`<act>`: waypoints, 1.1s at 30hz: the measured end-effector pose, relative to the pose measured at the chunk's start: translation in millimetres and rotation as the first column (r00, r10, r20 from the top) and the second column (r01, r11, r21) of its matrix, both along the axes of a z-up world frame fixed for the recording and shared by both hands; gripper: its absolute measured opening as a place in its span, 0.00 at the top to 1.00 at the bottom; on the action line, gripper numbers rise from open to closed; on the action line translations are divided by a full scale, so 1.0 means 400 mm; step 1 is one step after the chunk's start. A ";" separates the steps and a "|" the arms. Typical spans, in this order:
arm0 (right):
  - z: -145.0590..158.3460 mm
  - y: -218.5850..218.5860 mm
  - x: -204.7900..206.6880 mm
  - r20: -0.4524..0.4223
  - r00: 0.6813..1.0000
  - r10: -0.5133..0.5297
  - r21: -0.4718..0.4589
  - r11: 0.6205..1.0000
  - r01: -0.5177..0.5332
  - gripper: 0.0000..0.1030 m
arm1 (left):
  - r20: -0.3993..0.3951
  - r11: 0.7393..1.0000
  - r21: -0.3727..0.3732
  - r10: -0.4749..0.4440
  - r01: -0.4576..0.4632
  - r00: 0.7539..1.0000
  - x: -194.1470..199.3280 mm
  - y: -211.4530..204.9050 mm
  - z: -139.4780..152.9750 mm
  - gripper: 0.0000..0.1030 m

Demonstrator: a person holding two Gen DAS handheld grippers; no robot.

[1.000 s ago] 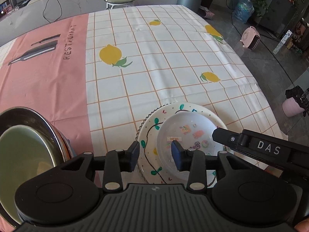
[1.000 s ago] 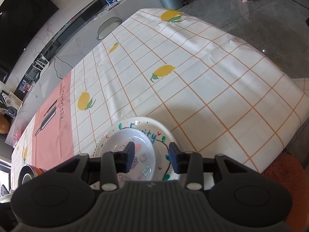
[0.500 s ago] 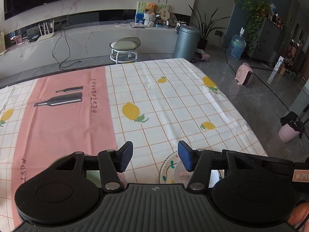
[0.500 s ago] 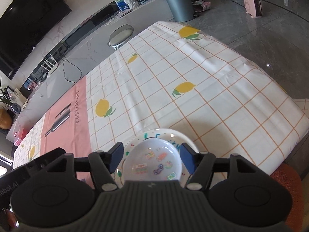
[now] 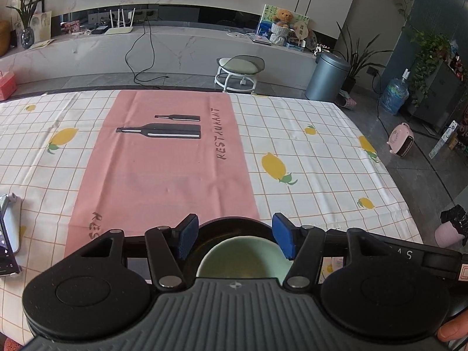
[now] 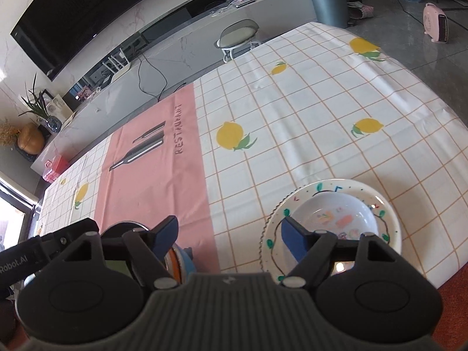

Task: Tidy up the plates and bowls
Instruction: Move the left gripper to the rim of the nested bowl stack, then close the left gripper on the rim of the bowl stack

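Observation:
A pale green bowl (image 5: 242, 256) sits inside a dark metal bowl (image 5: 231, 224) at the table's near edge. My left gripper (image 5: 235, 238) is open and empty, just above them. In the right wrist view a white bowl with coloured stickers (image 6: 336, 216) rests on a white plate with green leaf marks (image 6: 275, 234) at the near right. My right gripper (image 6: 231, 235) is wide open and empty, its right finger over the plate's left rim. The stacked bowls show partly behind its left finger (image 6: 163, 231), with an orange and blue rim (image 6: 180, 263).
The table wears a white grid cloth with lemons and a pink runner (image 5: 166, 169). A phone-like device (image 5: 7, 234) lies at the left edge. The table's right edge (image 6: 450, 269) drops to the floor. A stool (image 5: 239, 68) and bin (image 5: 327, 76) stand beyond.
Both grippers have opened wider and swung left, away from the plate and sticker bowl. The left one now sits over the green bowl stack.

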State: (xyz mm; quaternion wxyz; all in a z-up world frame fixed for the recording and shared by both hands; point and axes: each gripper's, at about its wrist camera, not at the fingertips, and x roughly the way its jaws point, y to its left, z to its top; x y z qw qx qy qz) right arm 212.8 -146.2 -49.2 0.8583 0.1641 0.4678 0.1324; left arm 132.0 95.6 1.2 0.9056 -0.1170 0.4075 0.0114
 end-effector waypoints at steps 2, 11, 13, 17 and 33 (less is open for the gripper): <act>-0.009 0.026 0.002 -0.012 1.000 0.020 -0.009 1.000 -0.020 0.26 | -0.006 1.000 -0.014 0.004 -0.004 1.000 -0.005 0.014 -0.008 0.34; -0.055 0.076 0.001 -0.084 0.996 0.036 -0.020 0.999 -0.038 0.22 | -0.023 0.996 -0.075 0.037 -0.039 0.999 -0.025 0.083 -0.047 0.34; -0.053 0.080 0.002 -0.084 0.996 0.036 -0.026 0.999 -0.039 0.22 | -0.025 0.995 -0.091 0.039 -0.041 0.999 -0.027 0.092 -0.053 0.34; -0.045 0.086 0.003 -0.080 0.996 0.038 -0.031 0.999 -0.041 0.24 | -0.023 0.993 -0.112 0.027 -0.029 0.999 -0.034 0.102 -0.065 0.34; -0.084 0.148 -0.003 -0.138 0.983 0.118 0.029 0.993 -0.115 0.37 | -0.146 0.977 -0.203 0.038 -0.068 0.989 -0.047 0.129 -0.179 0.54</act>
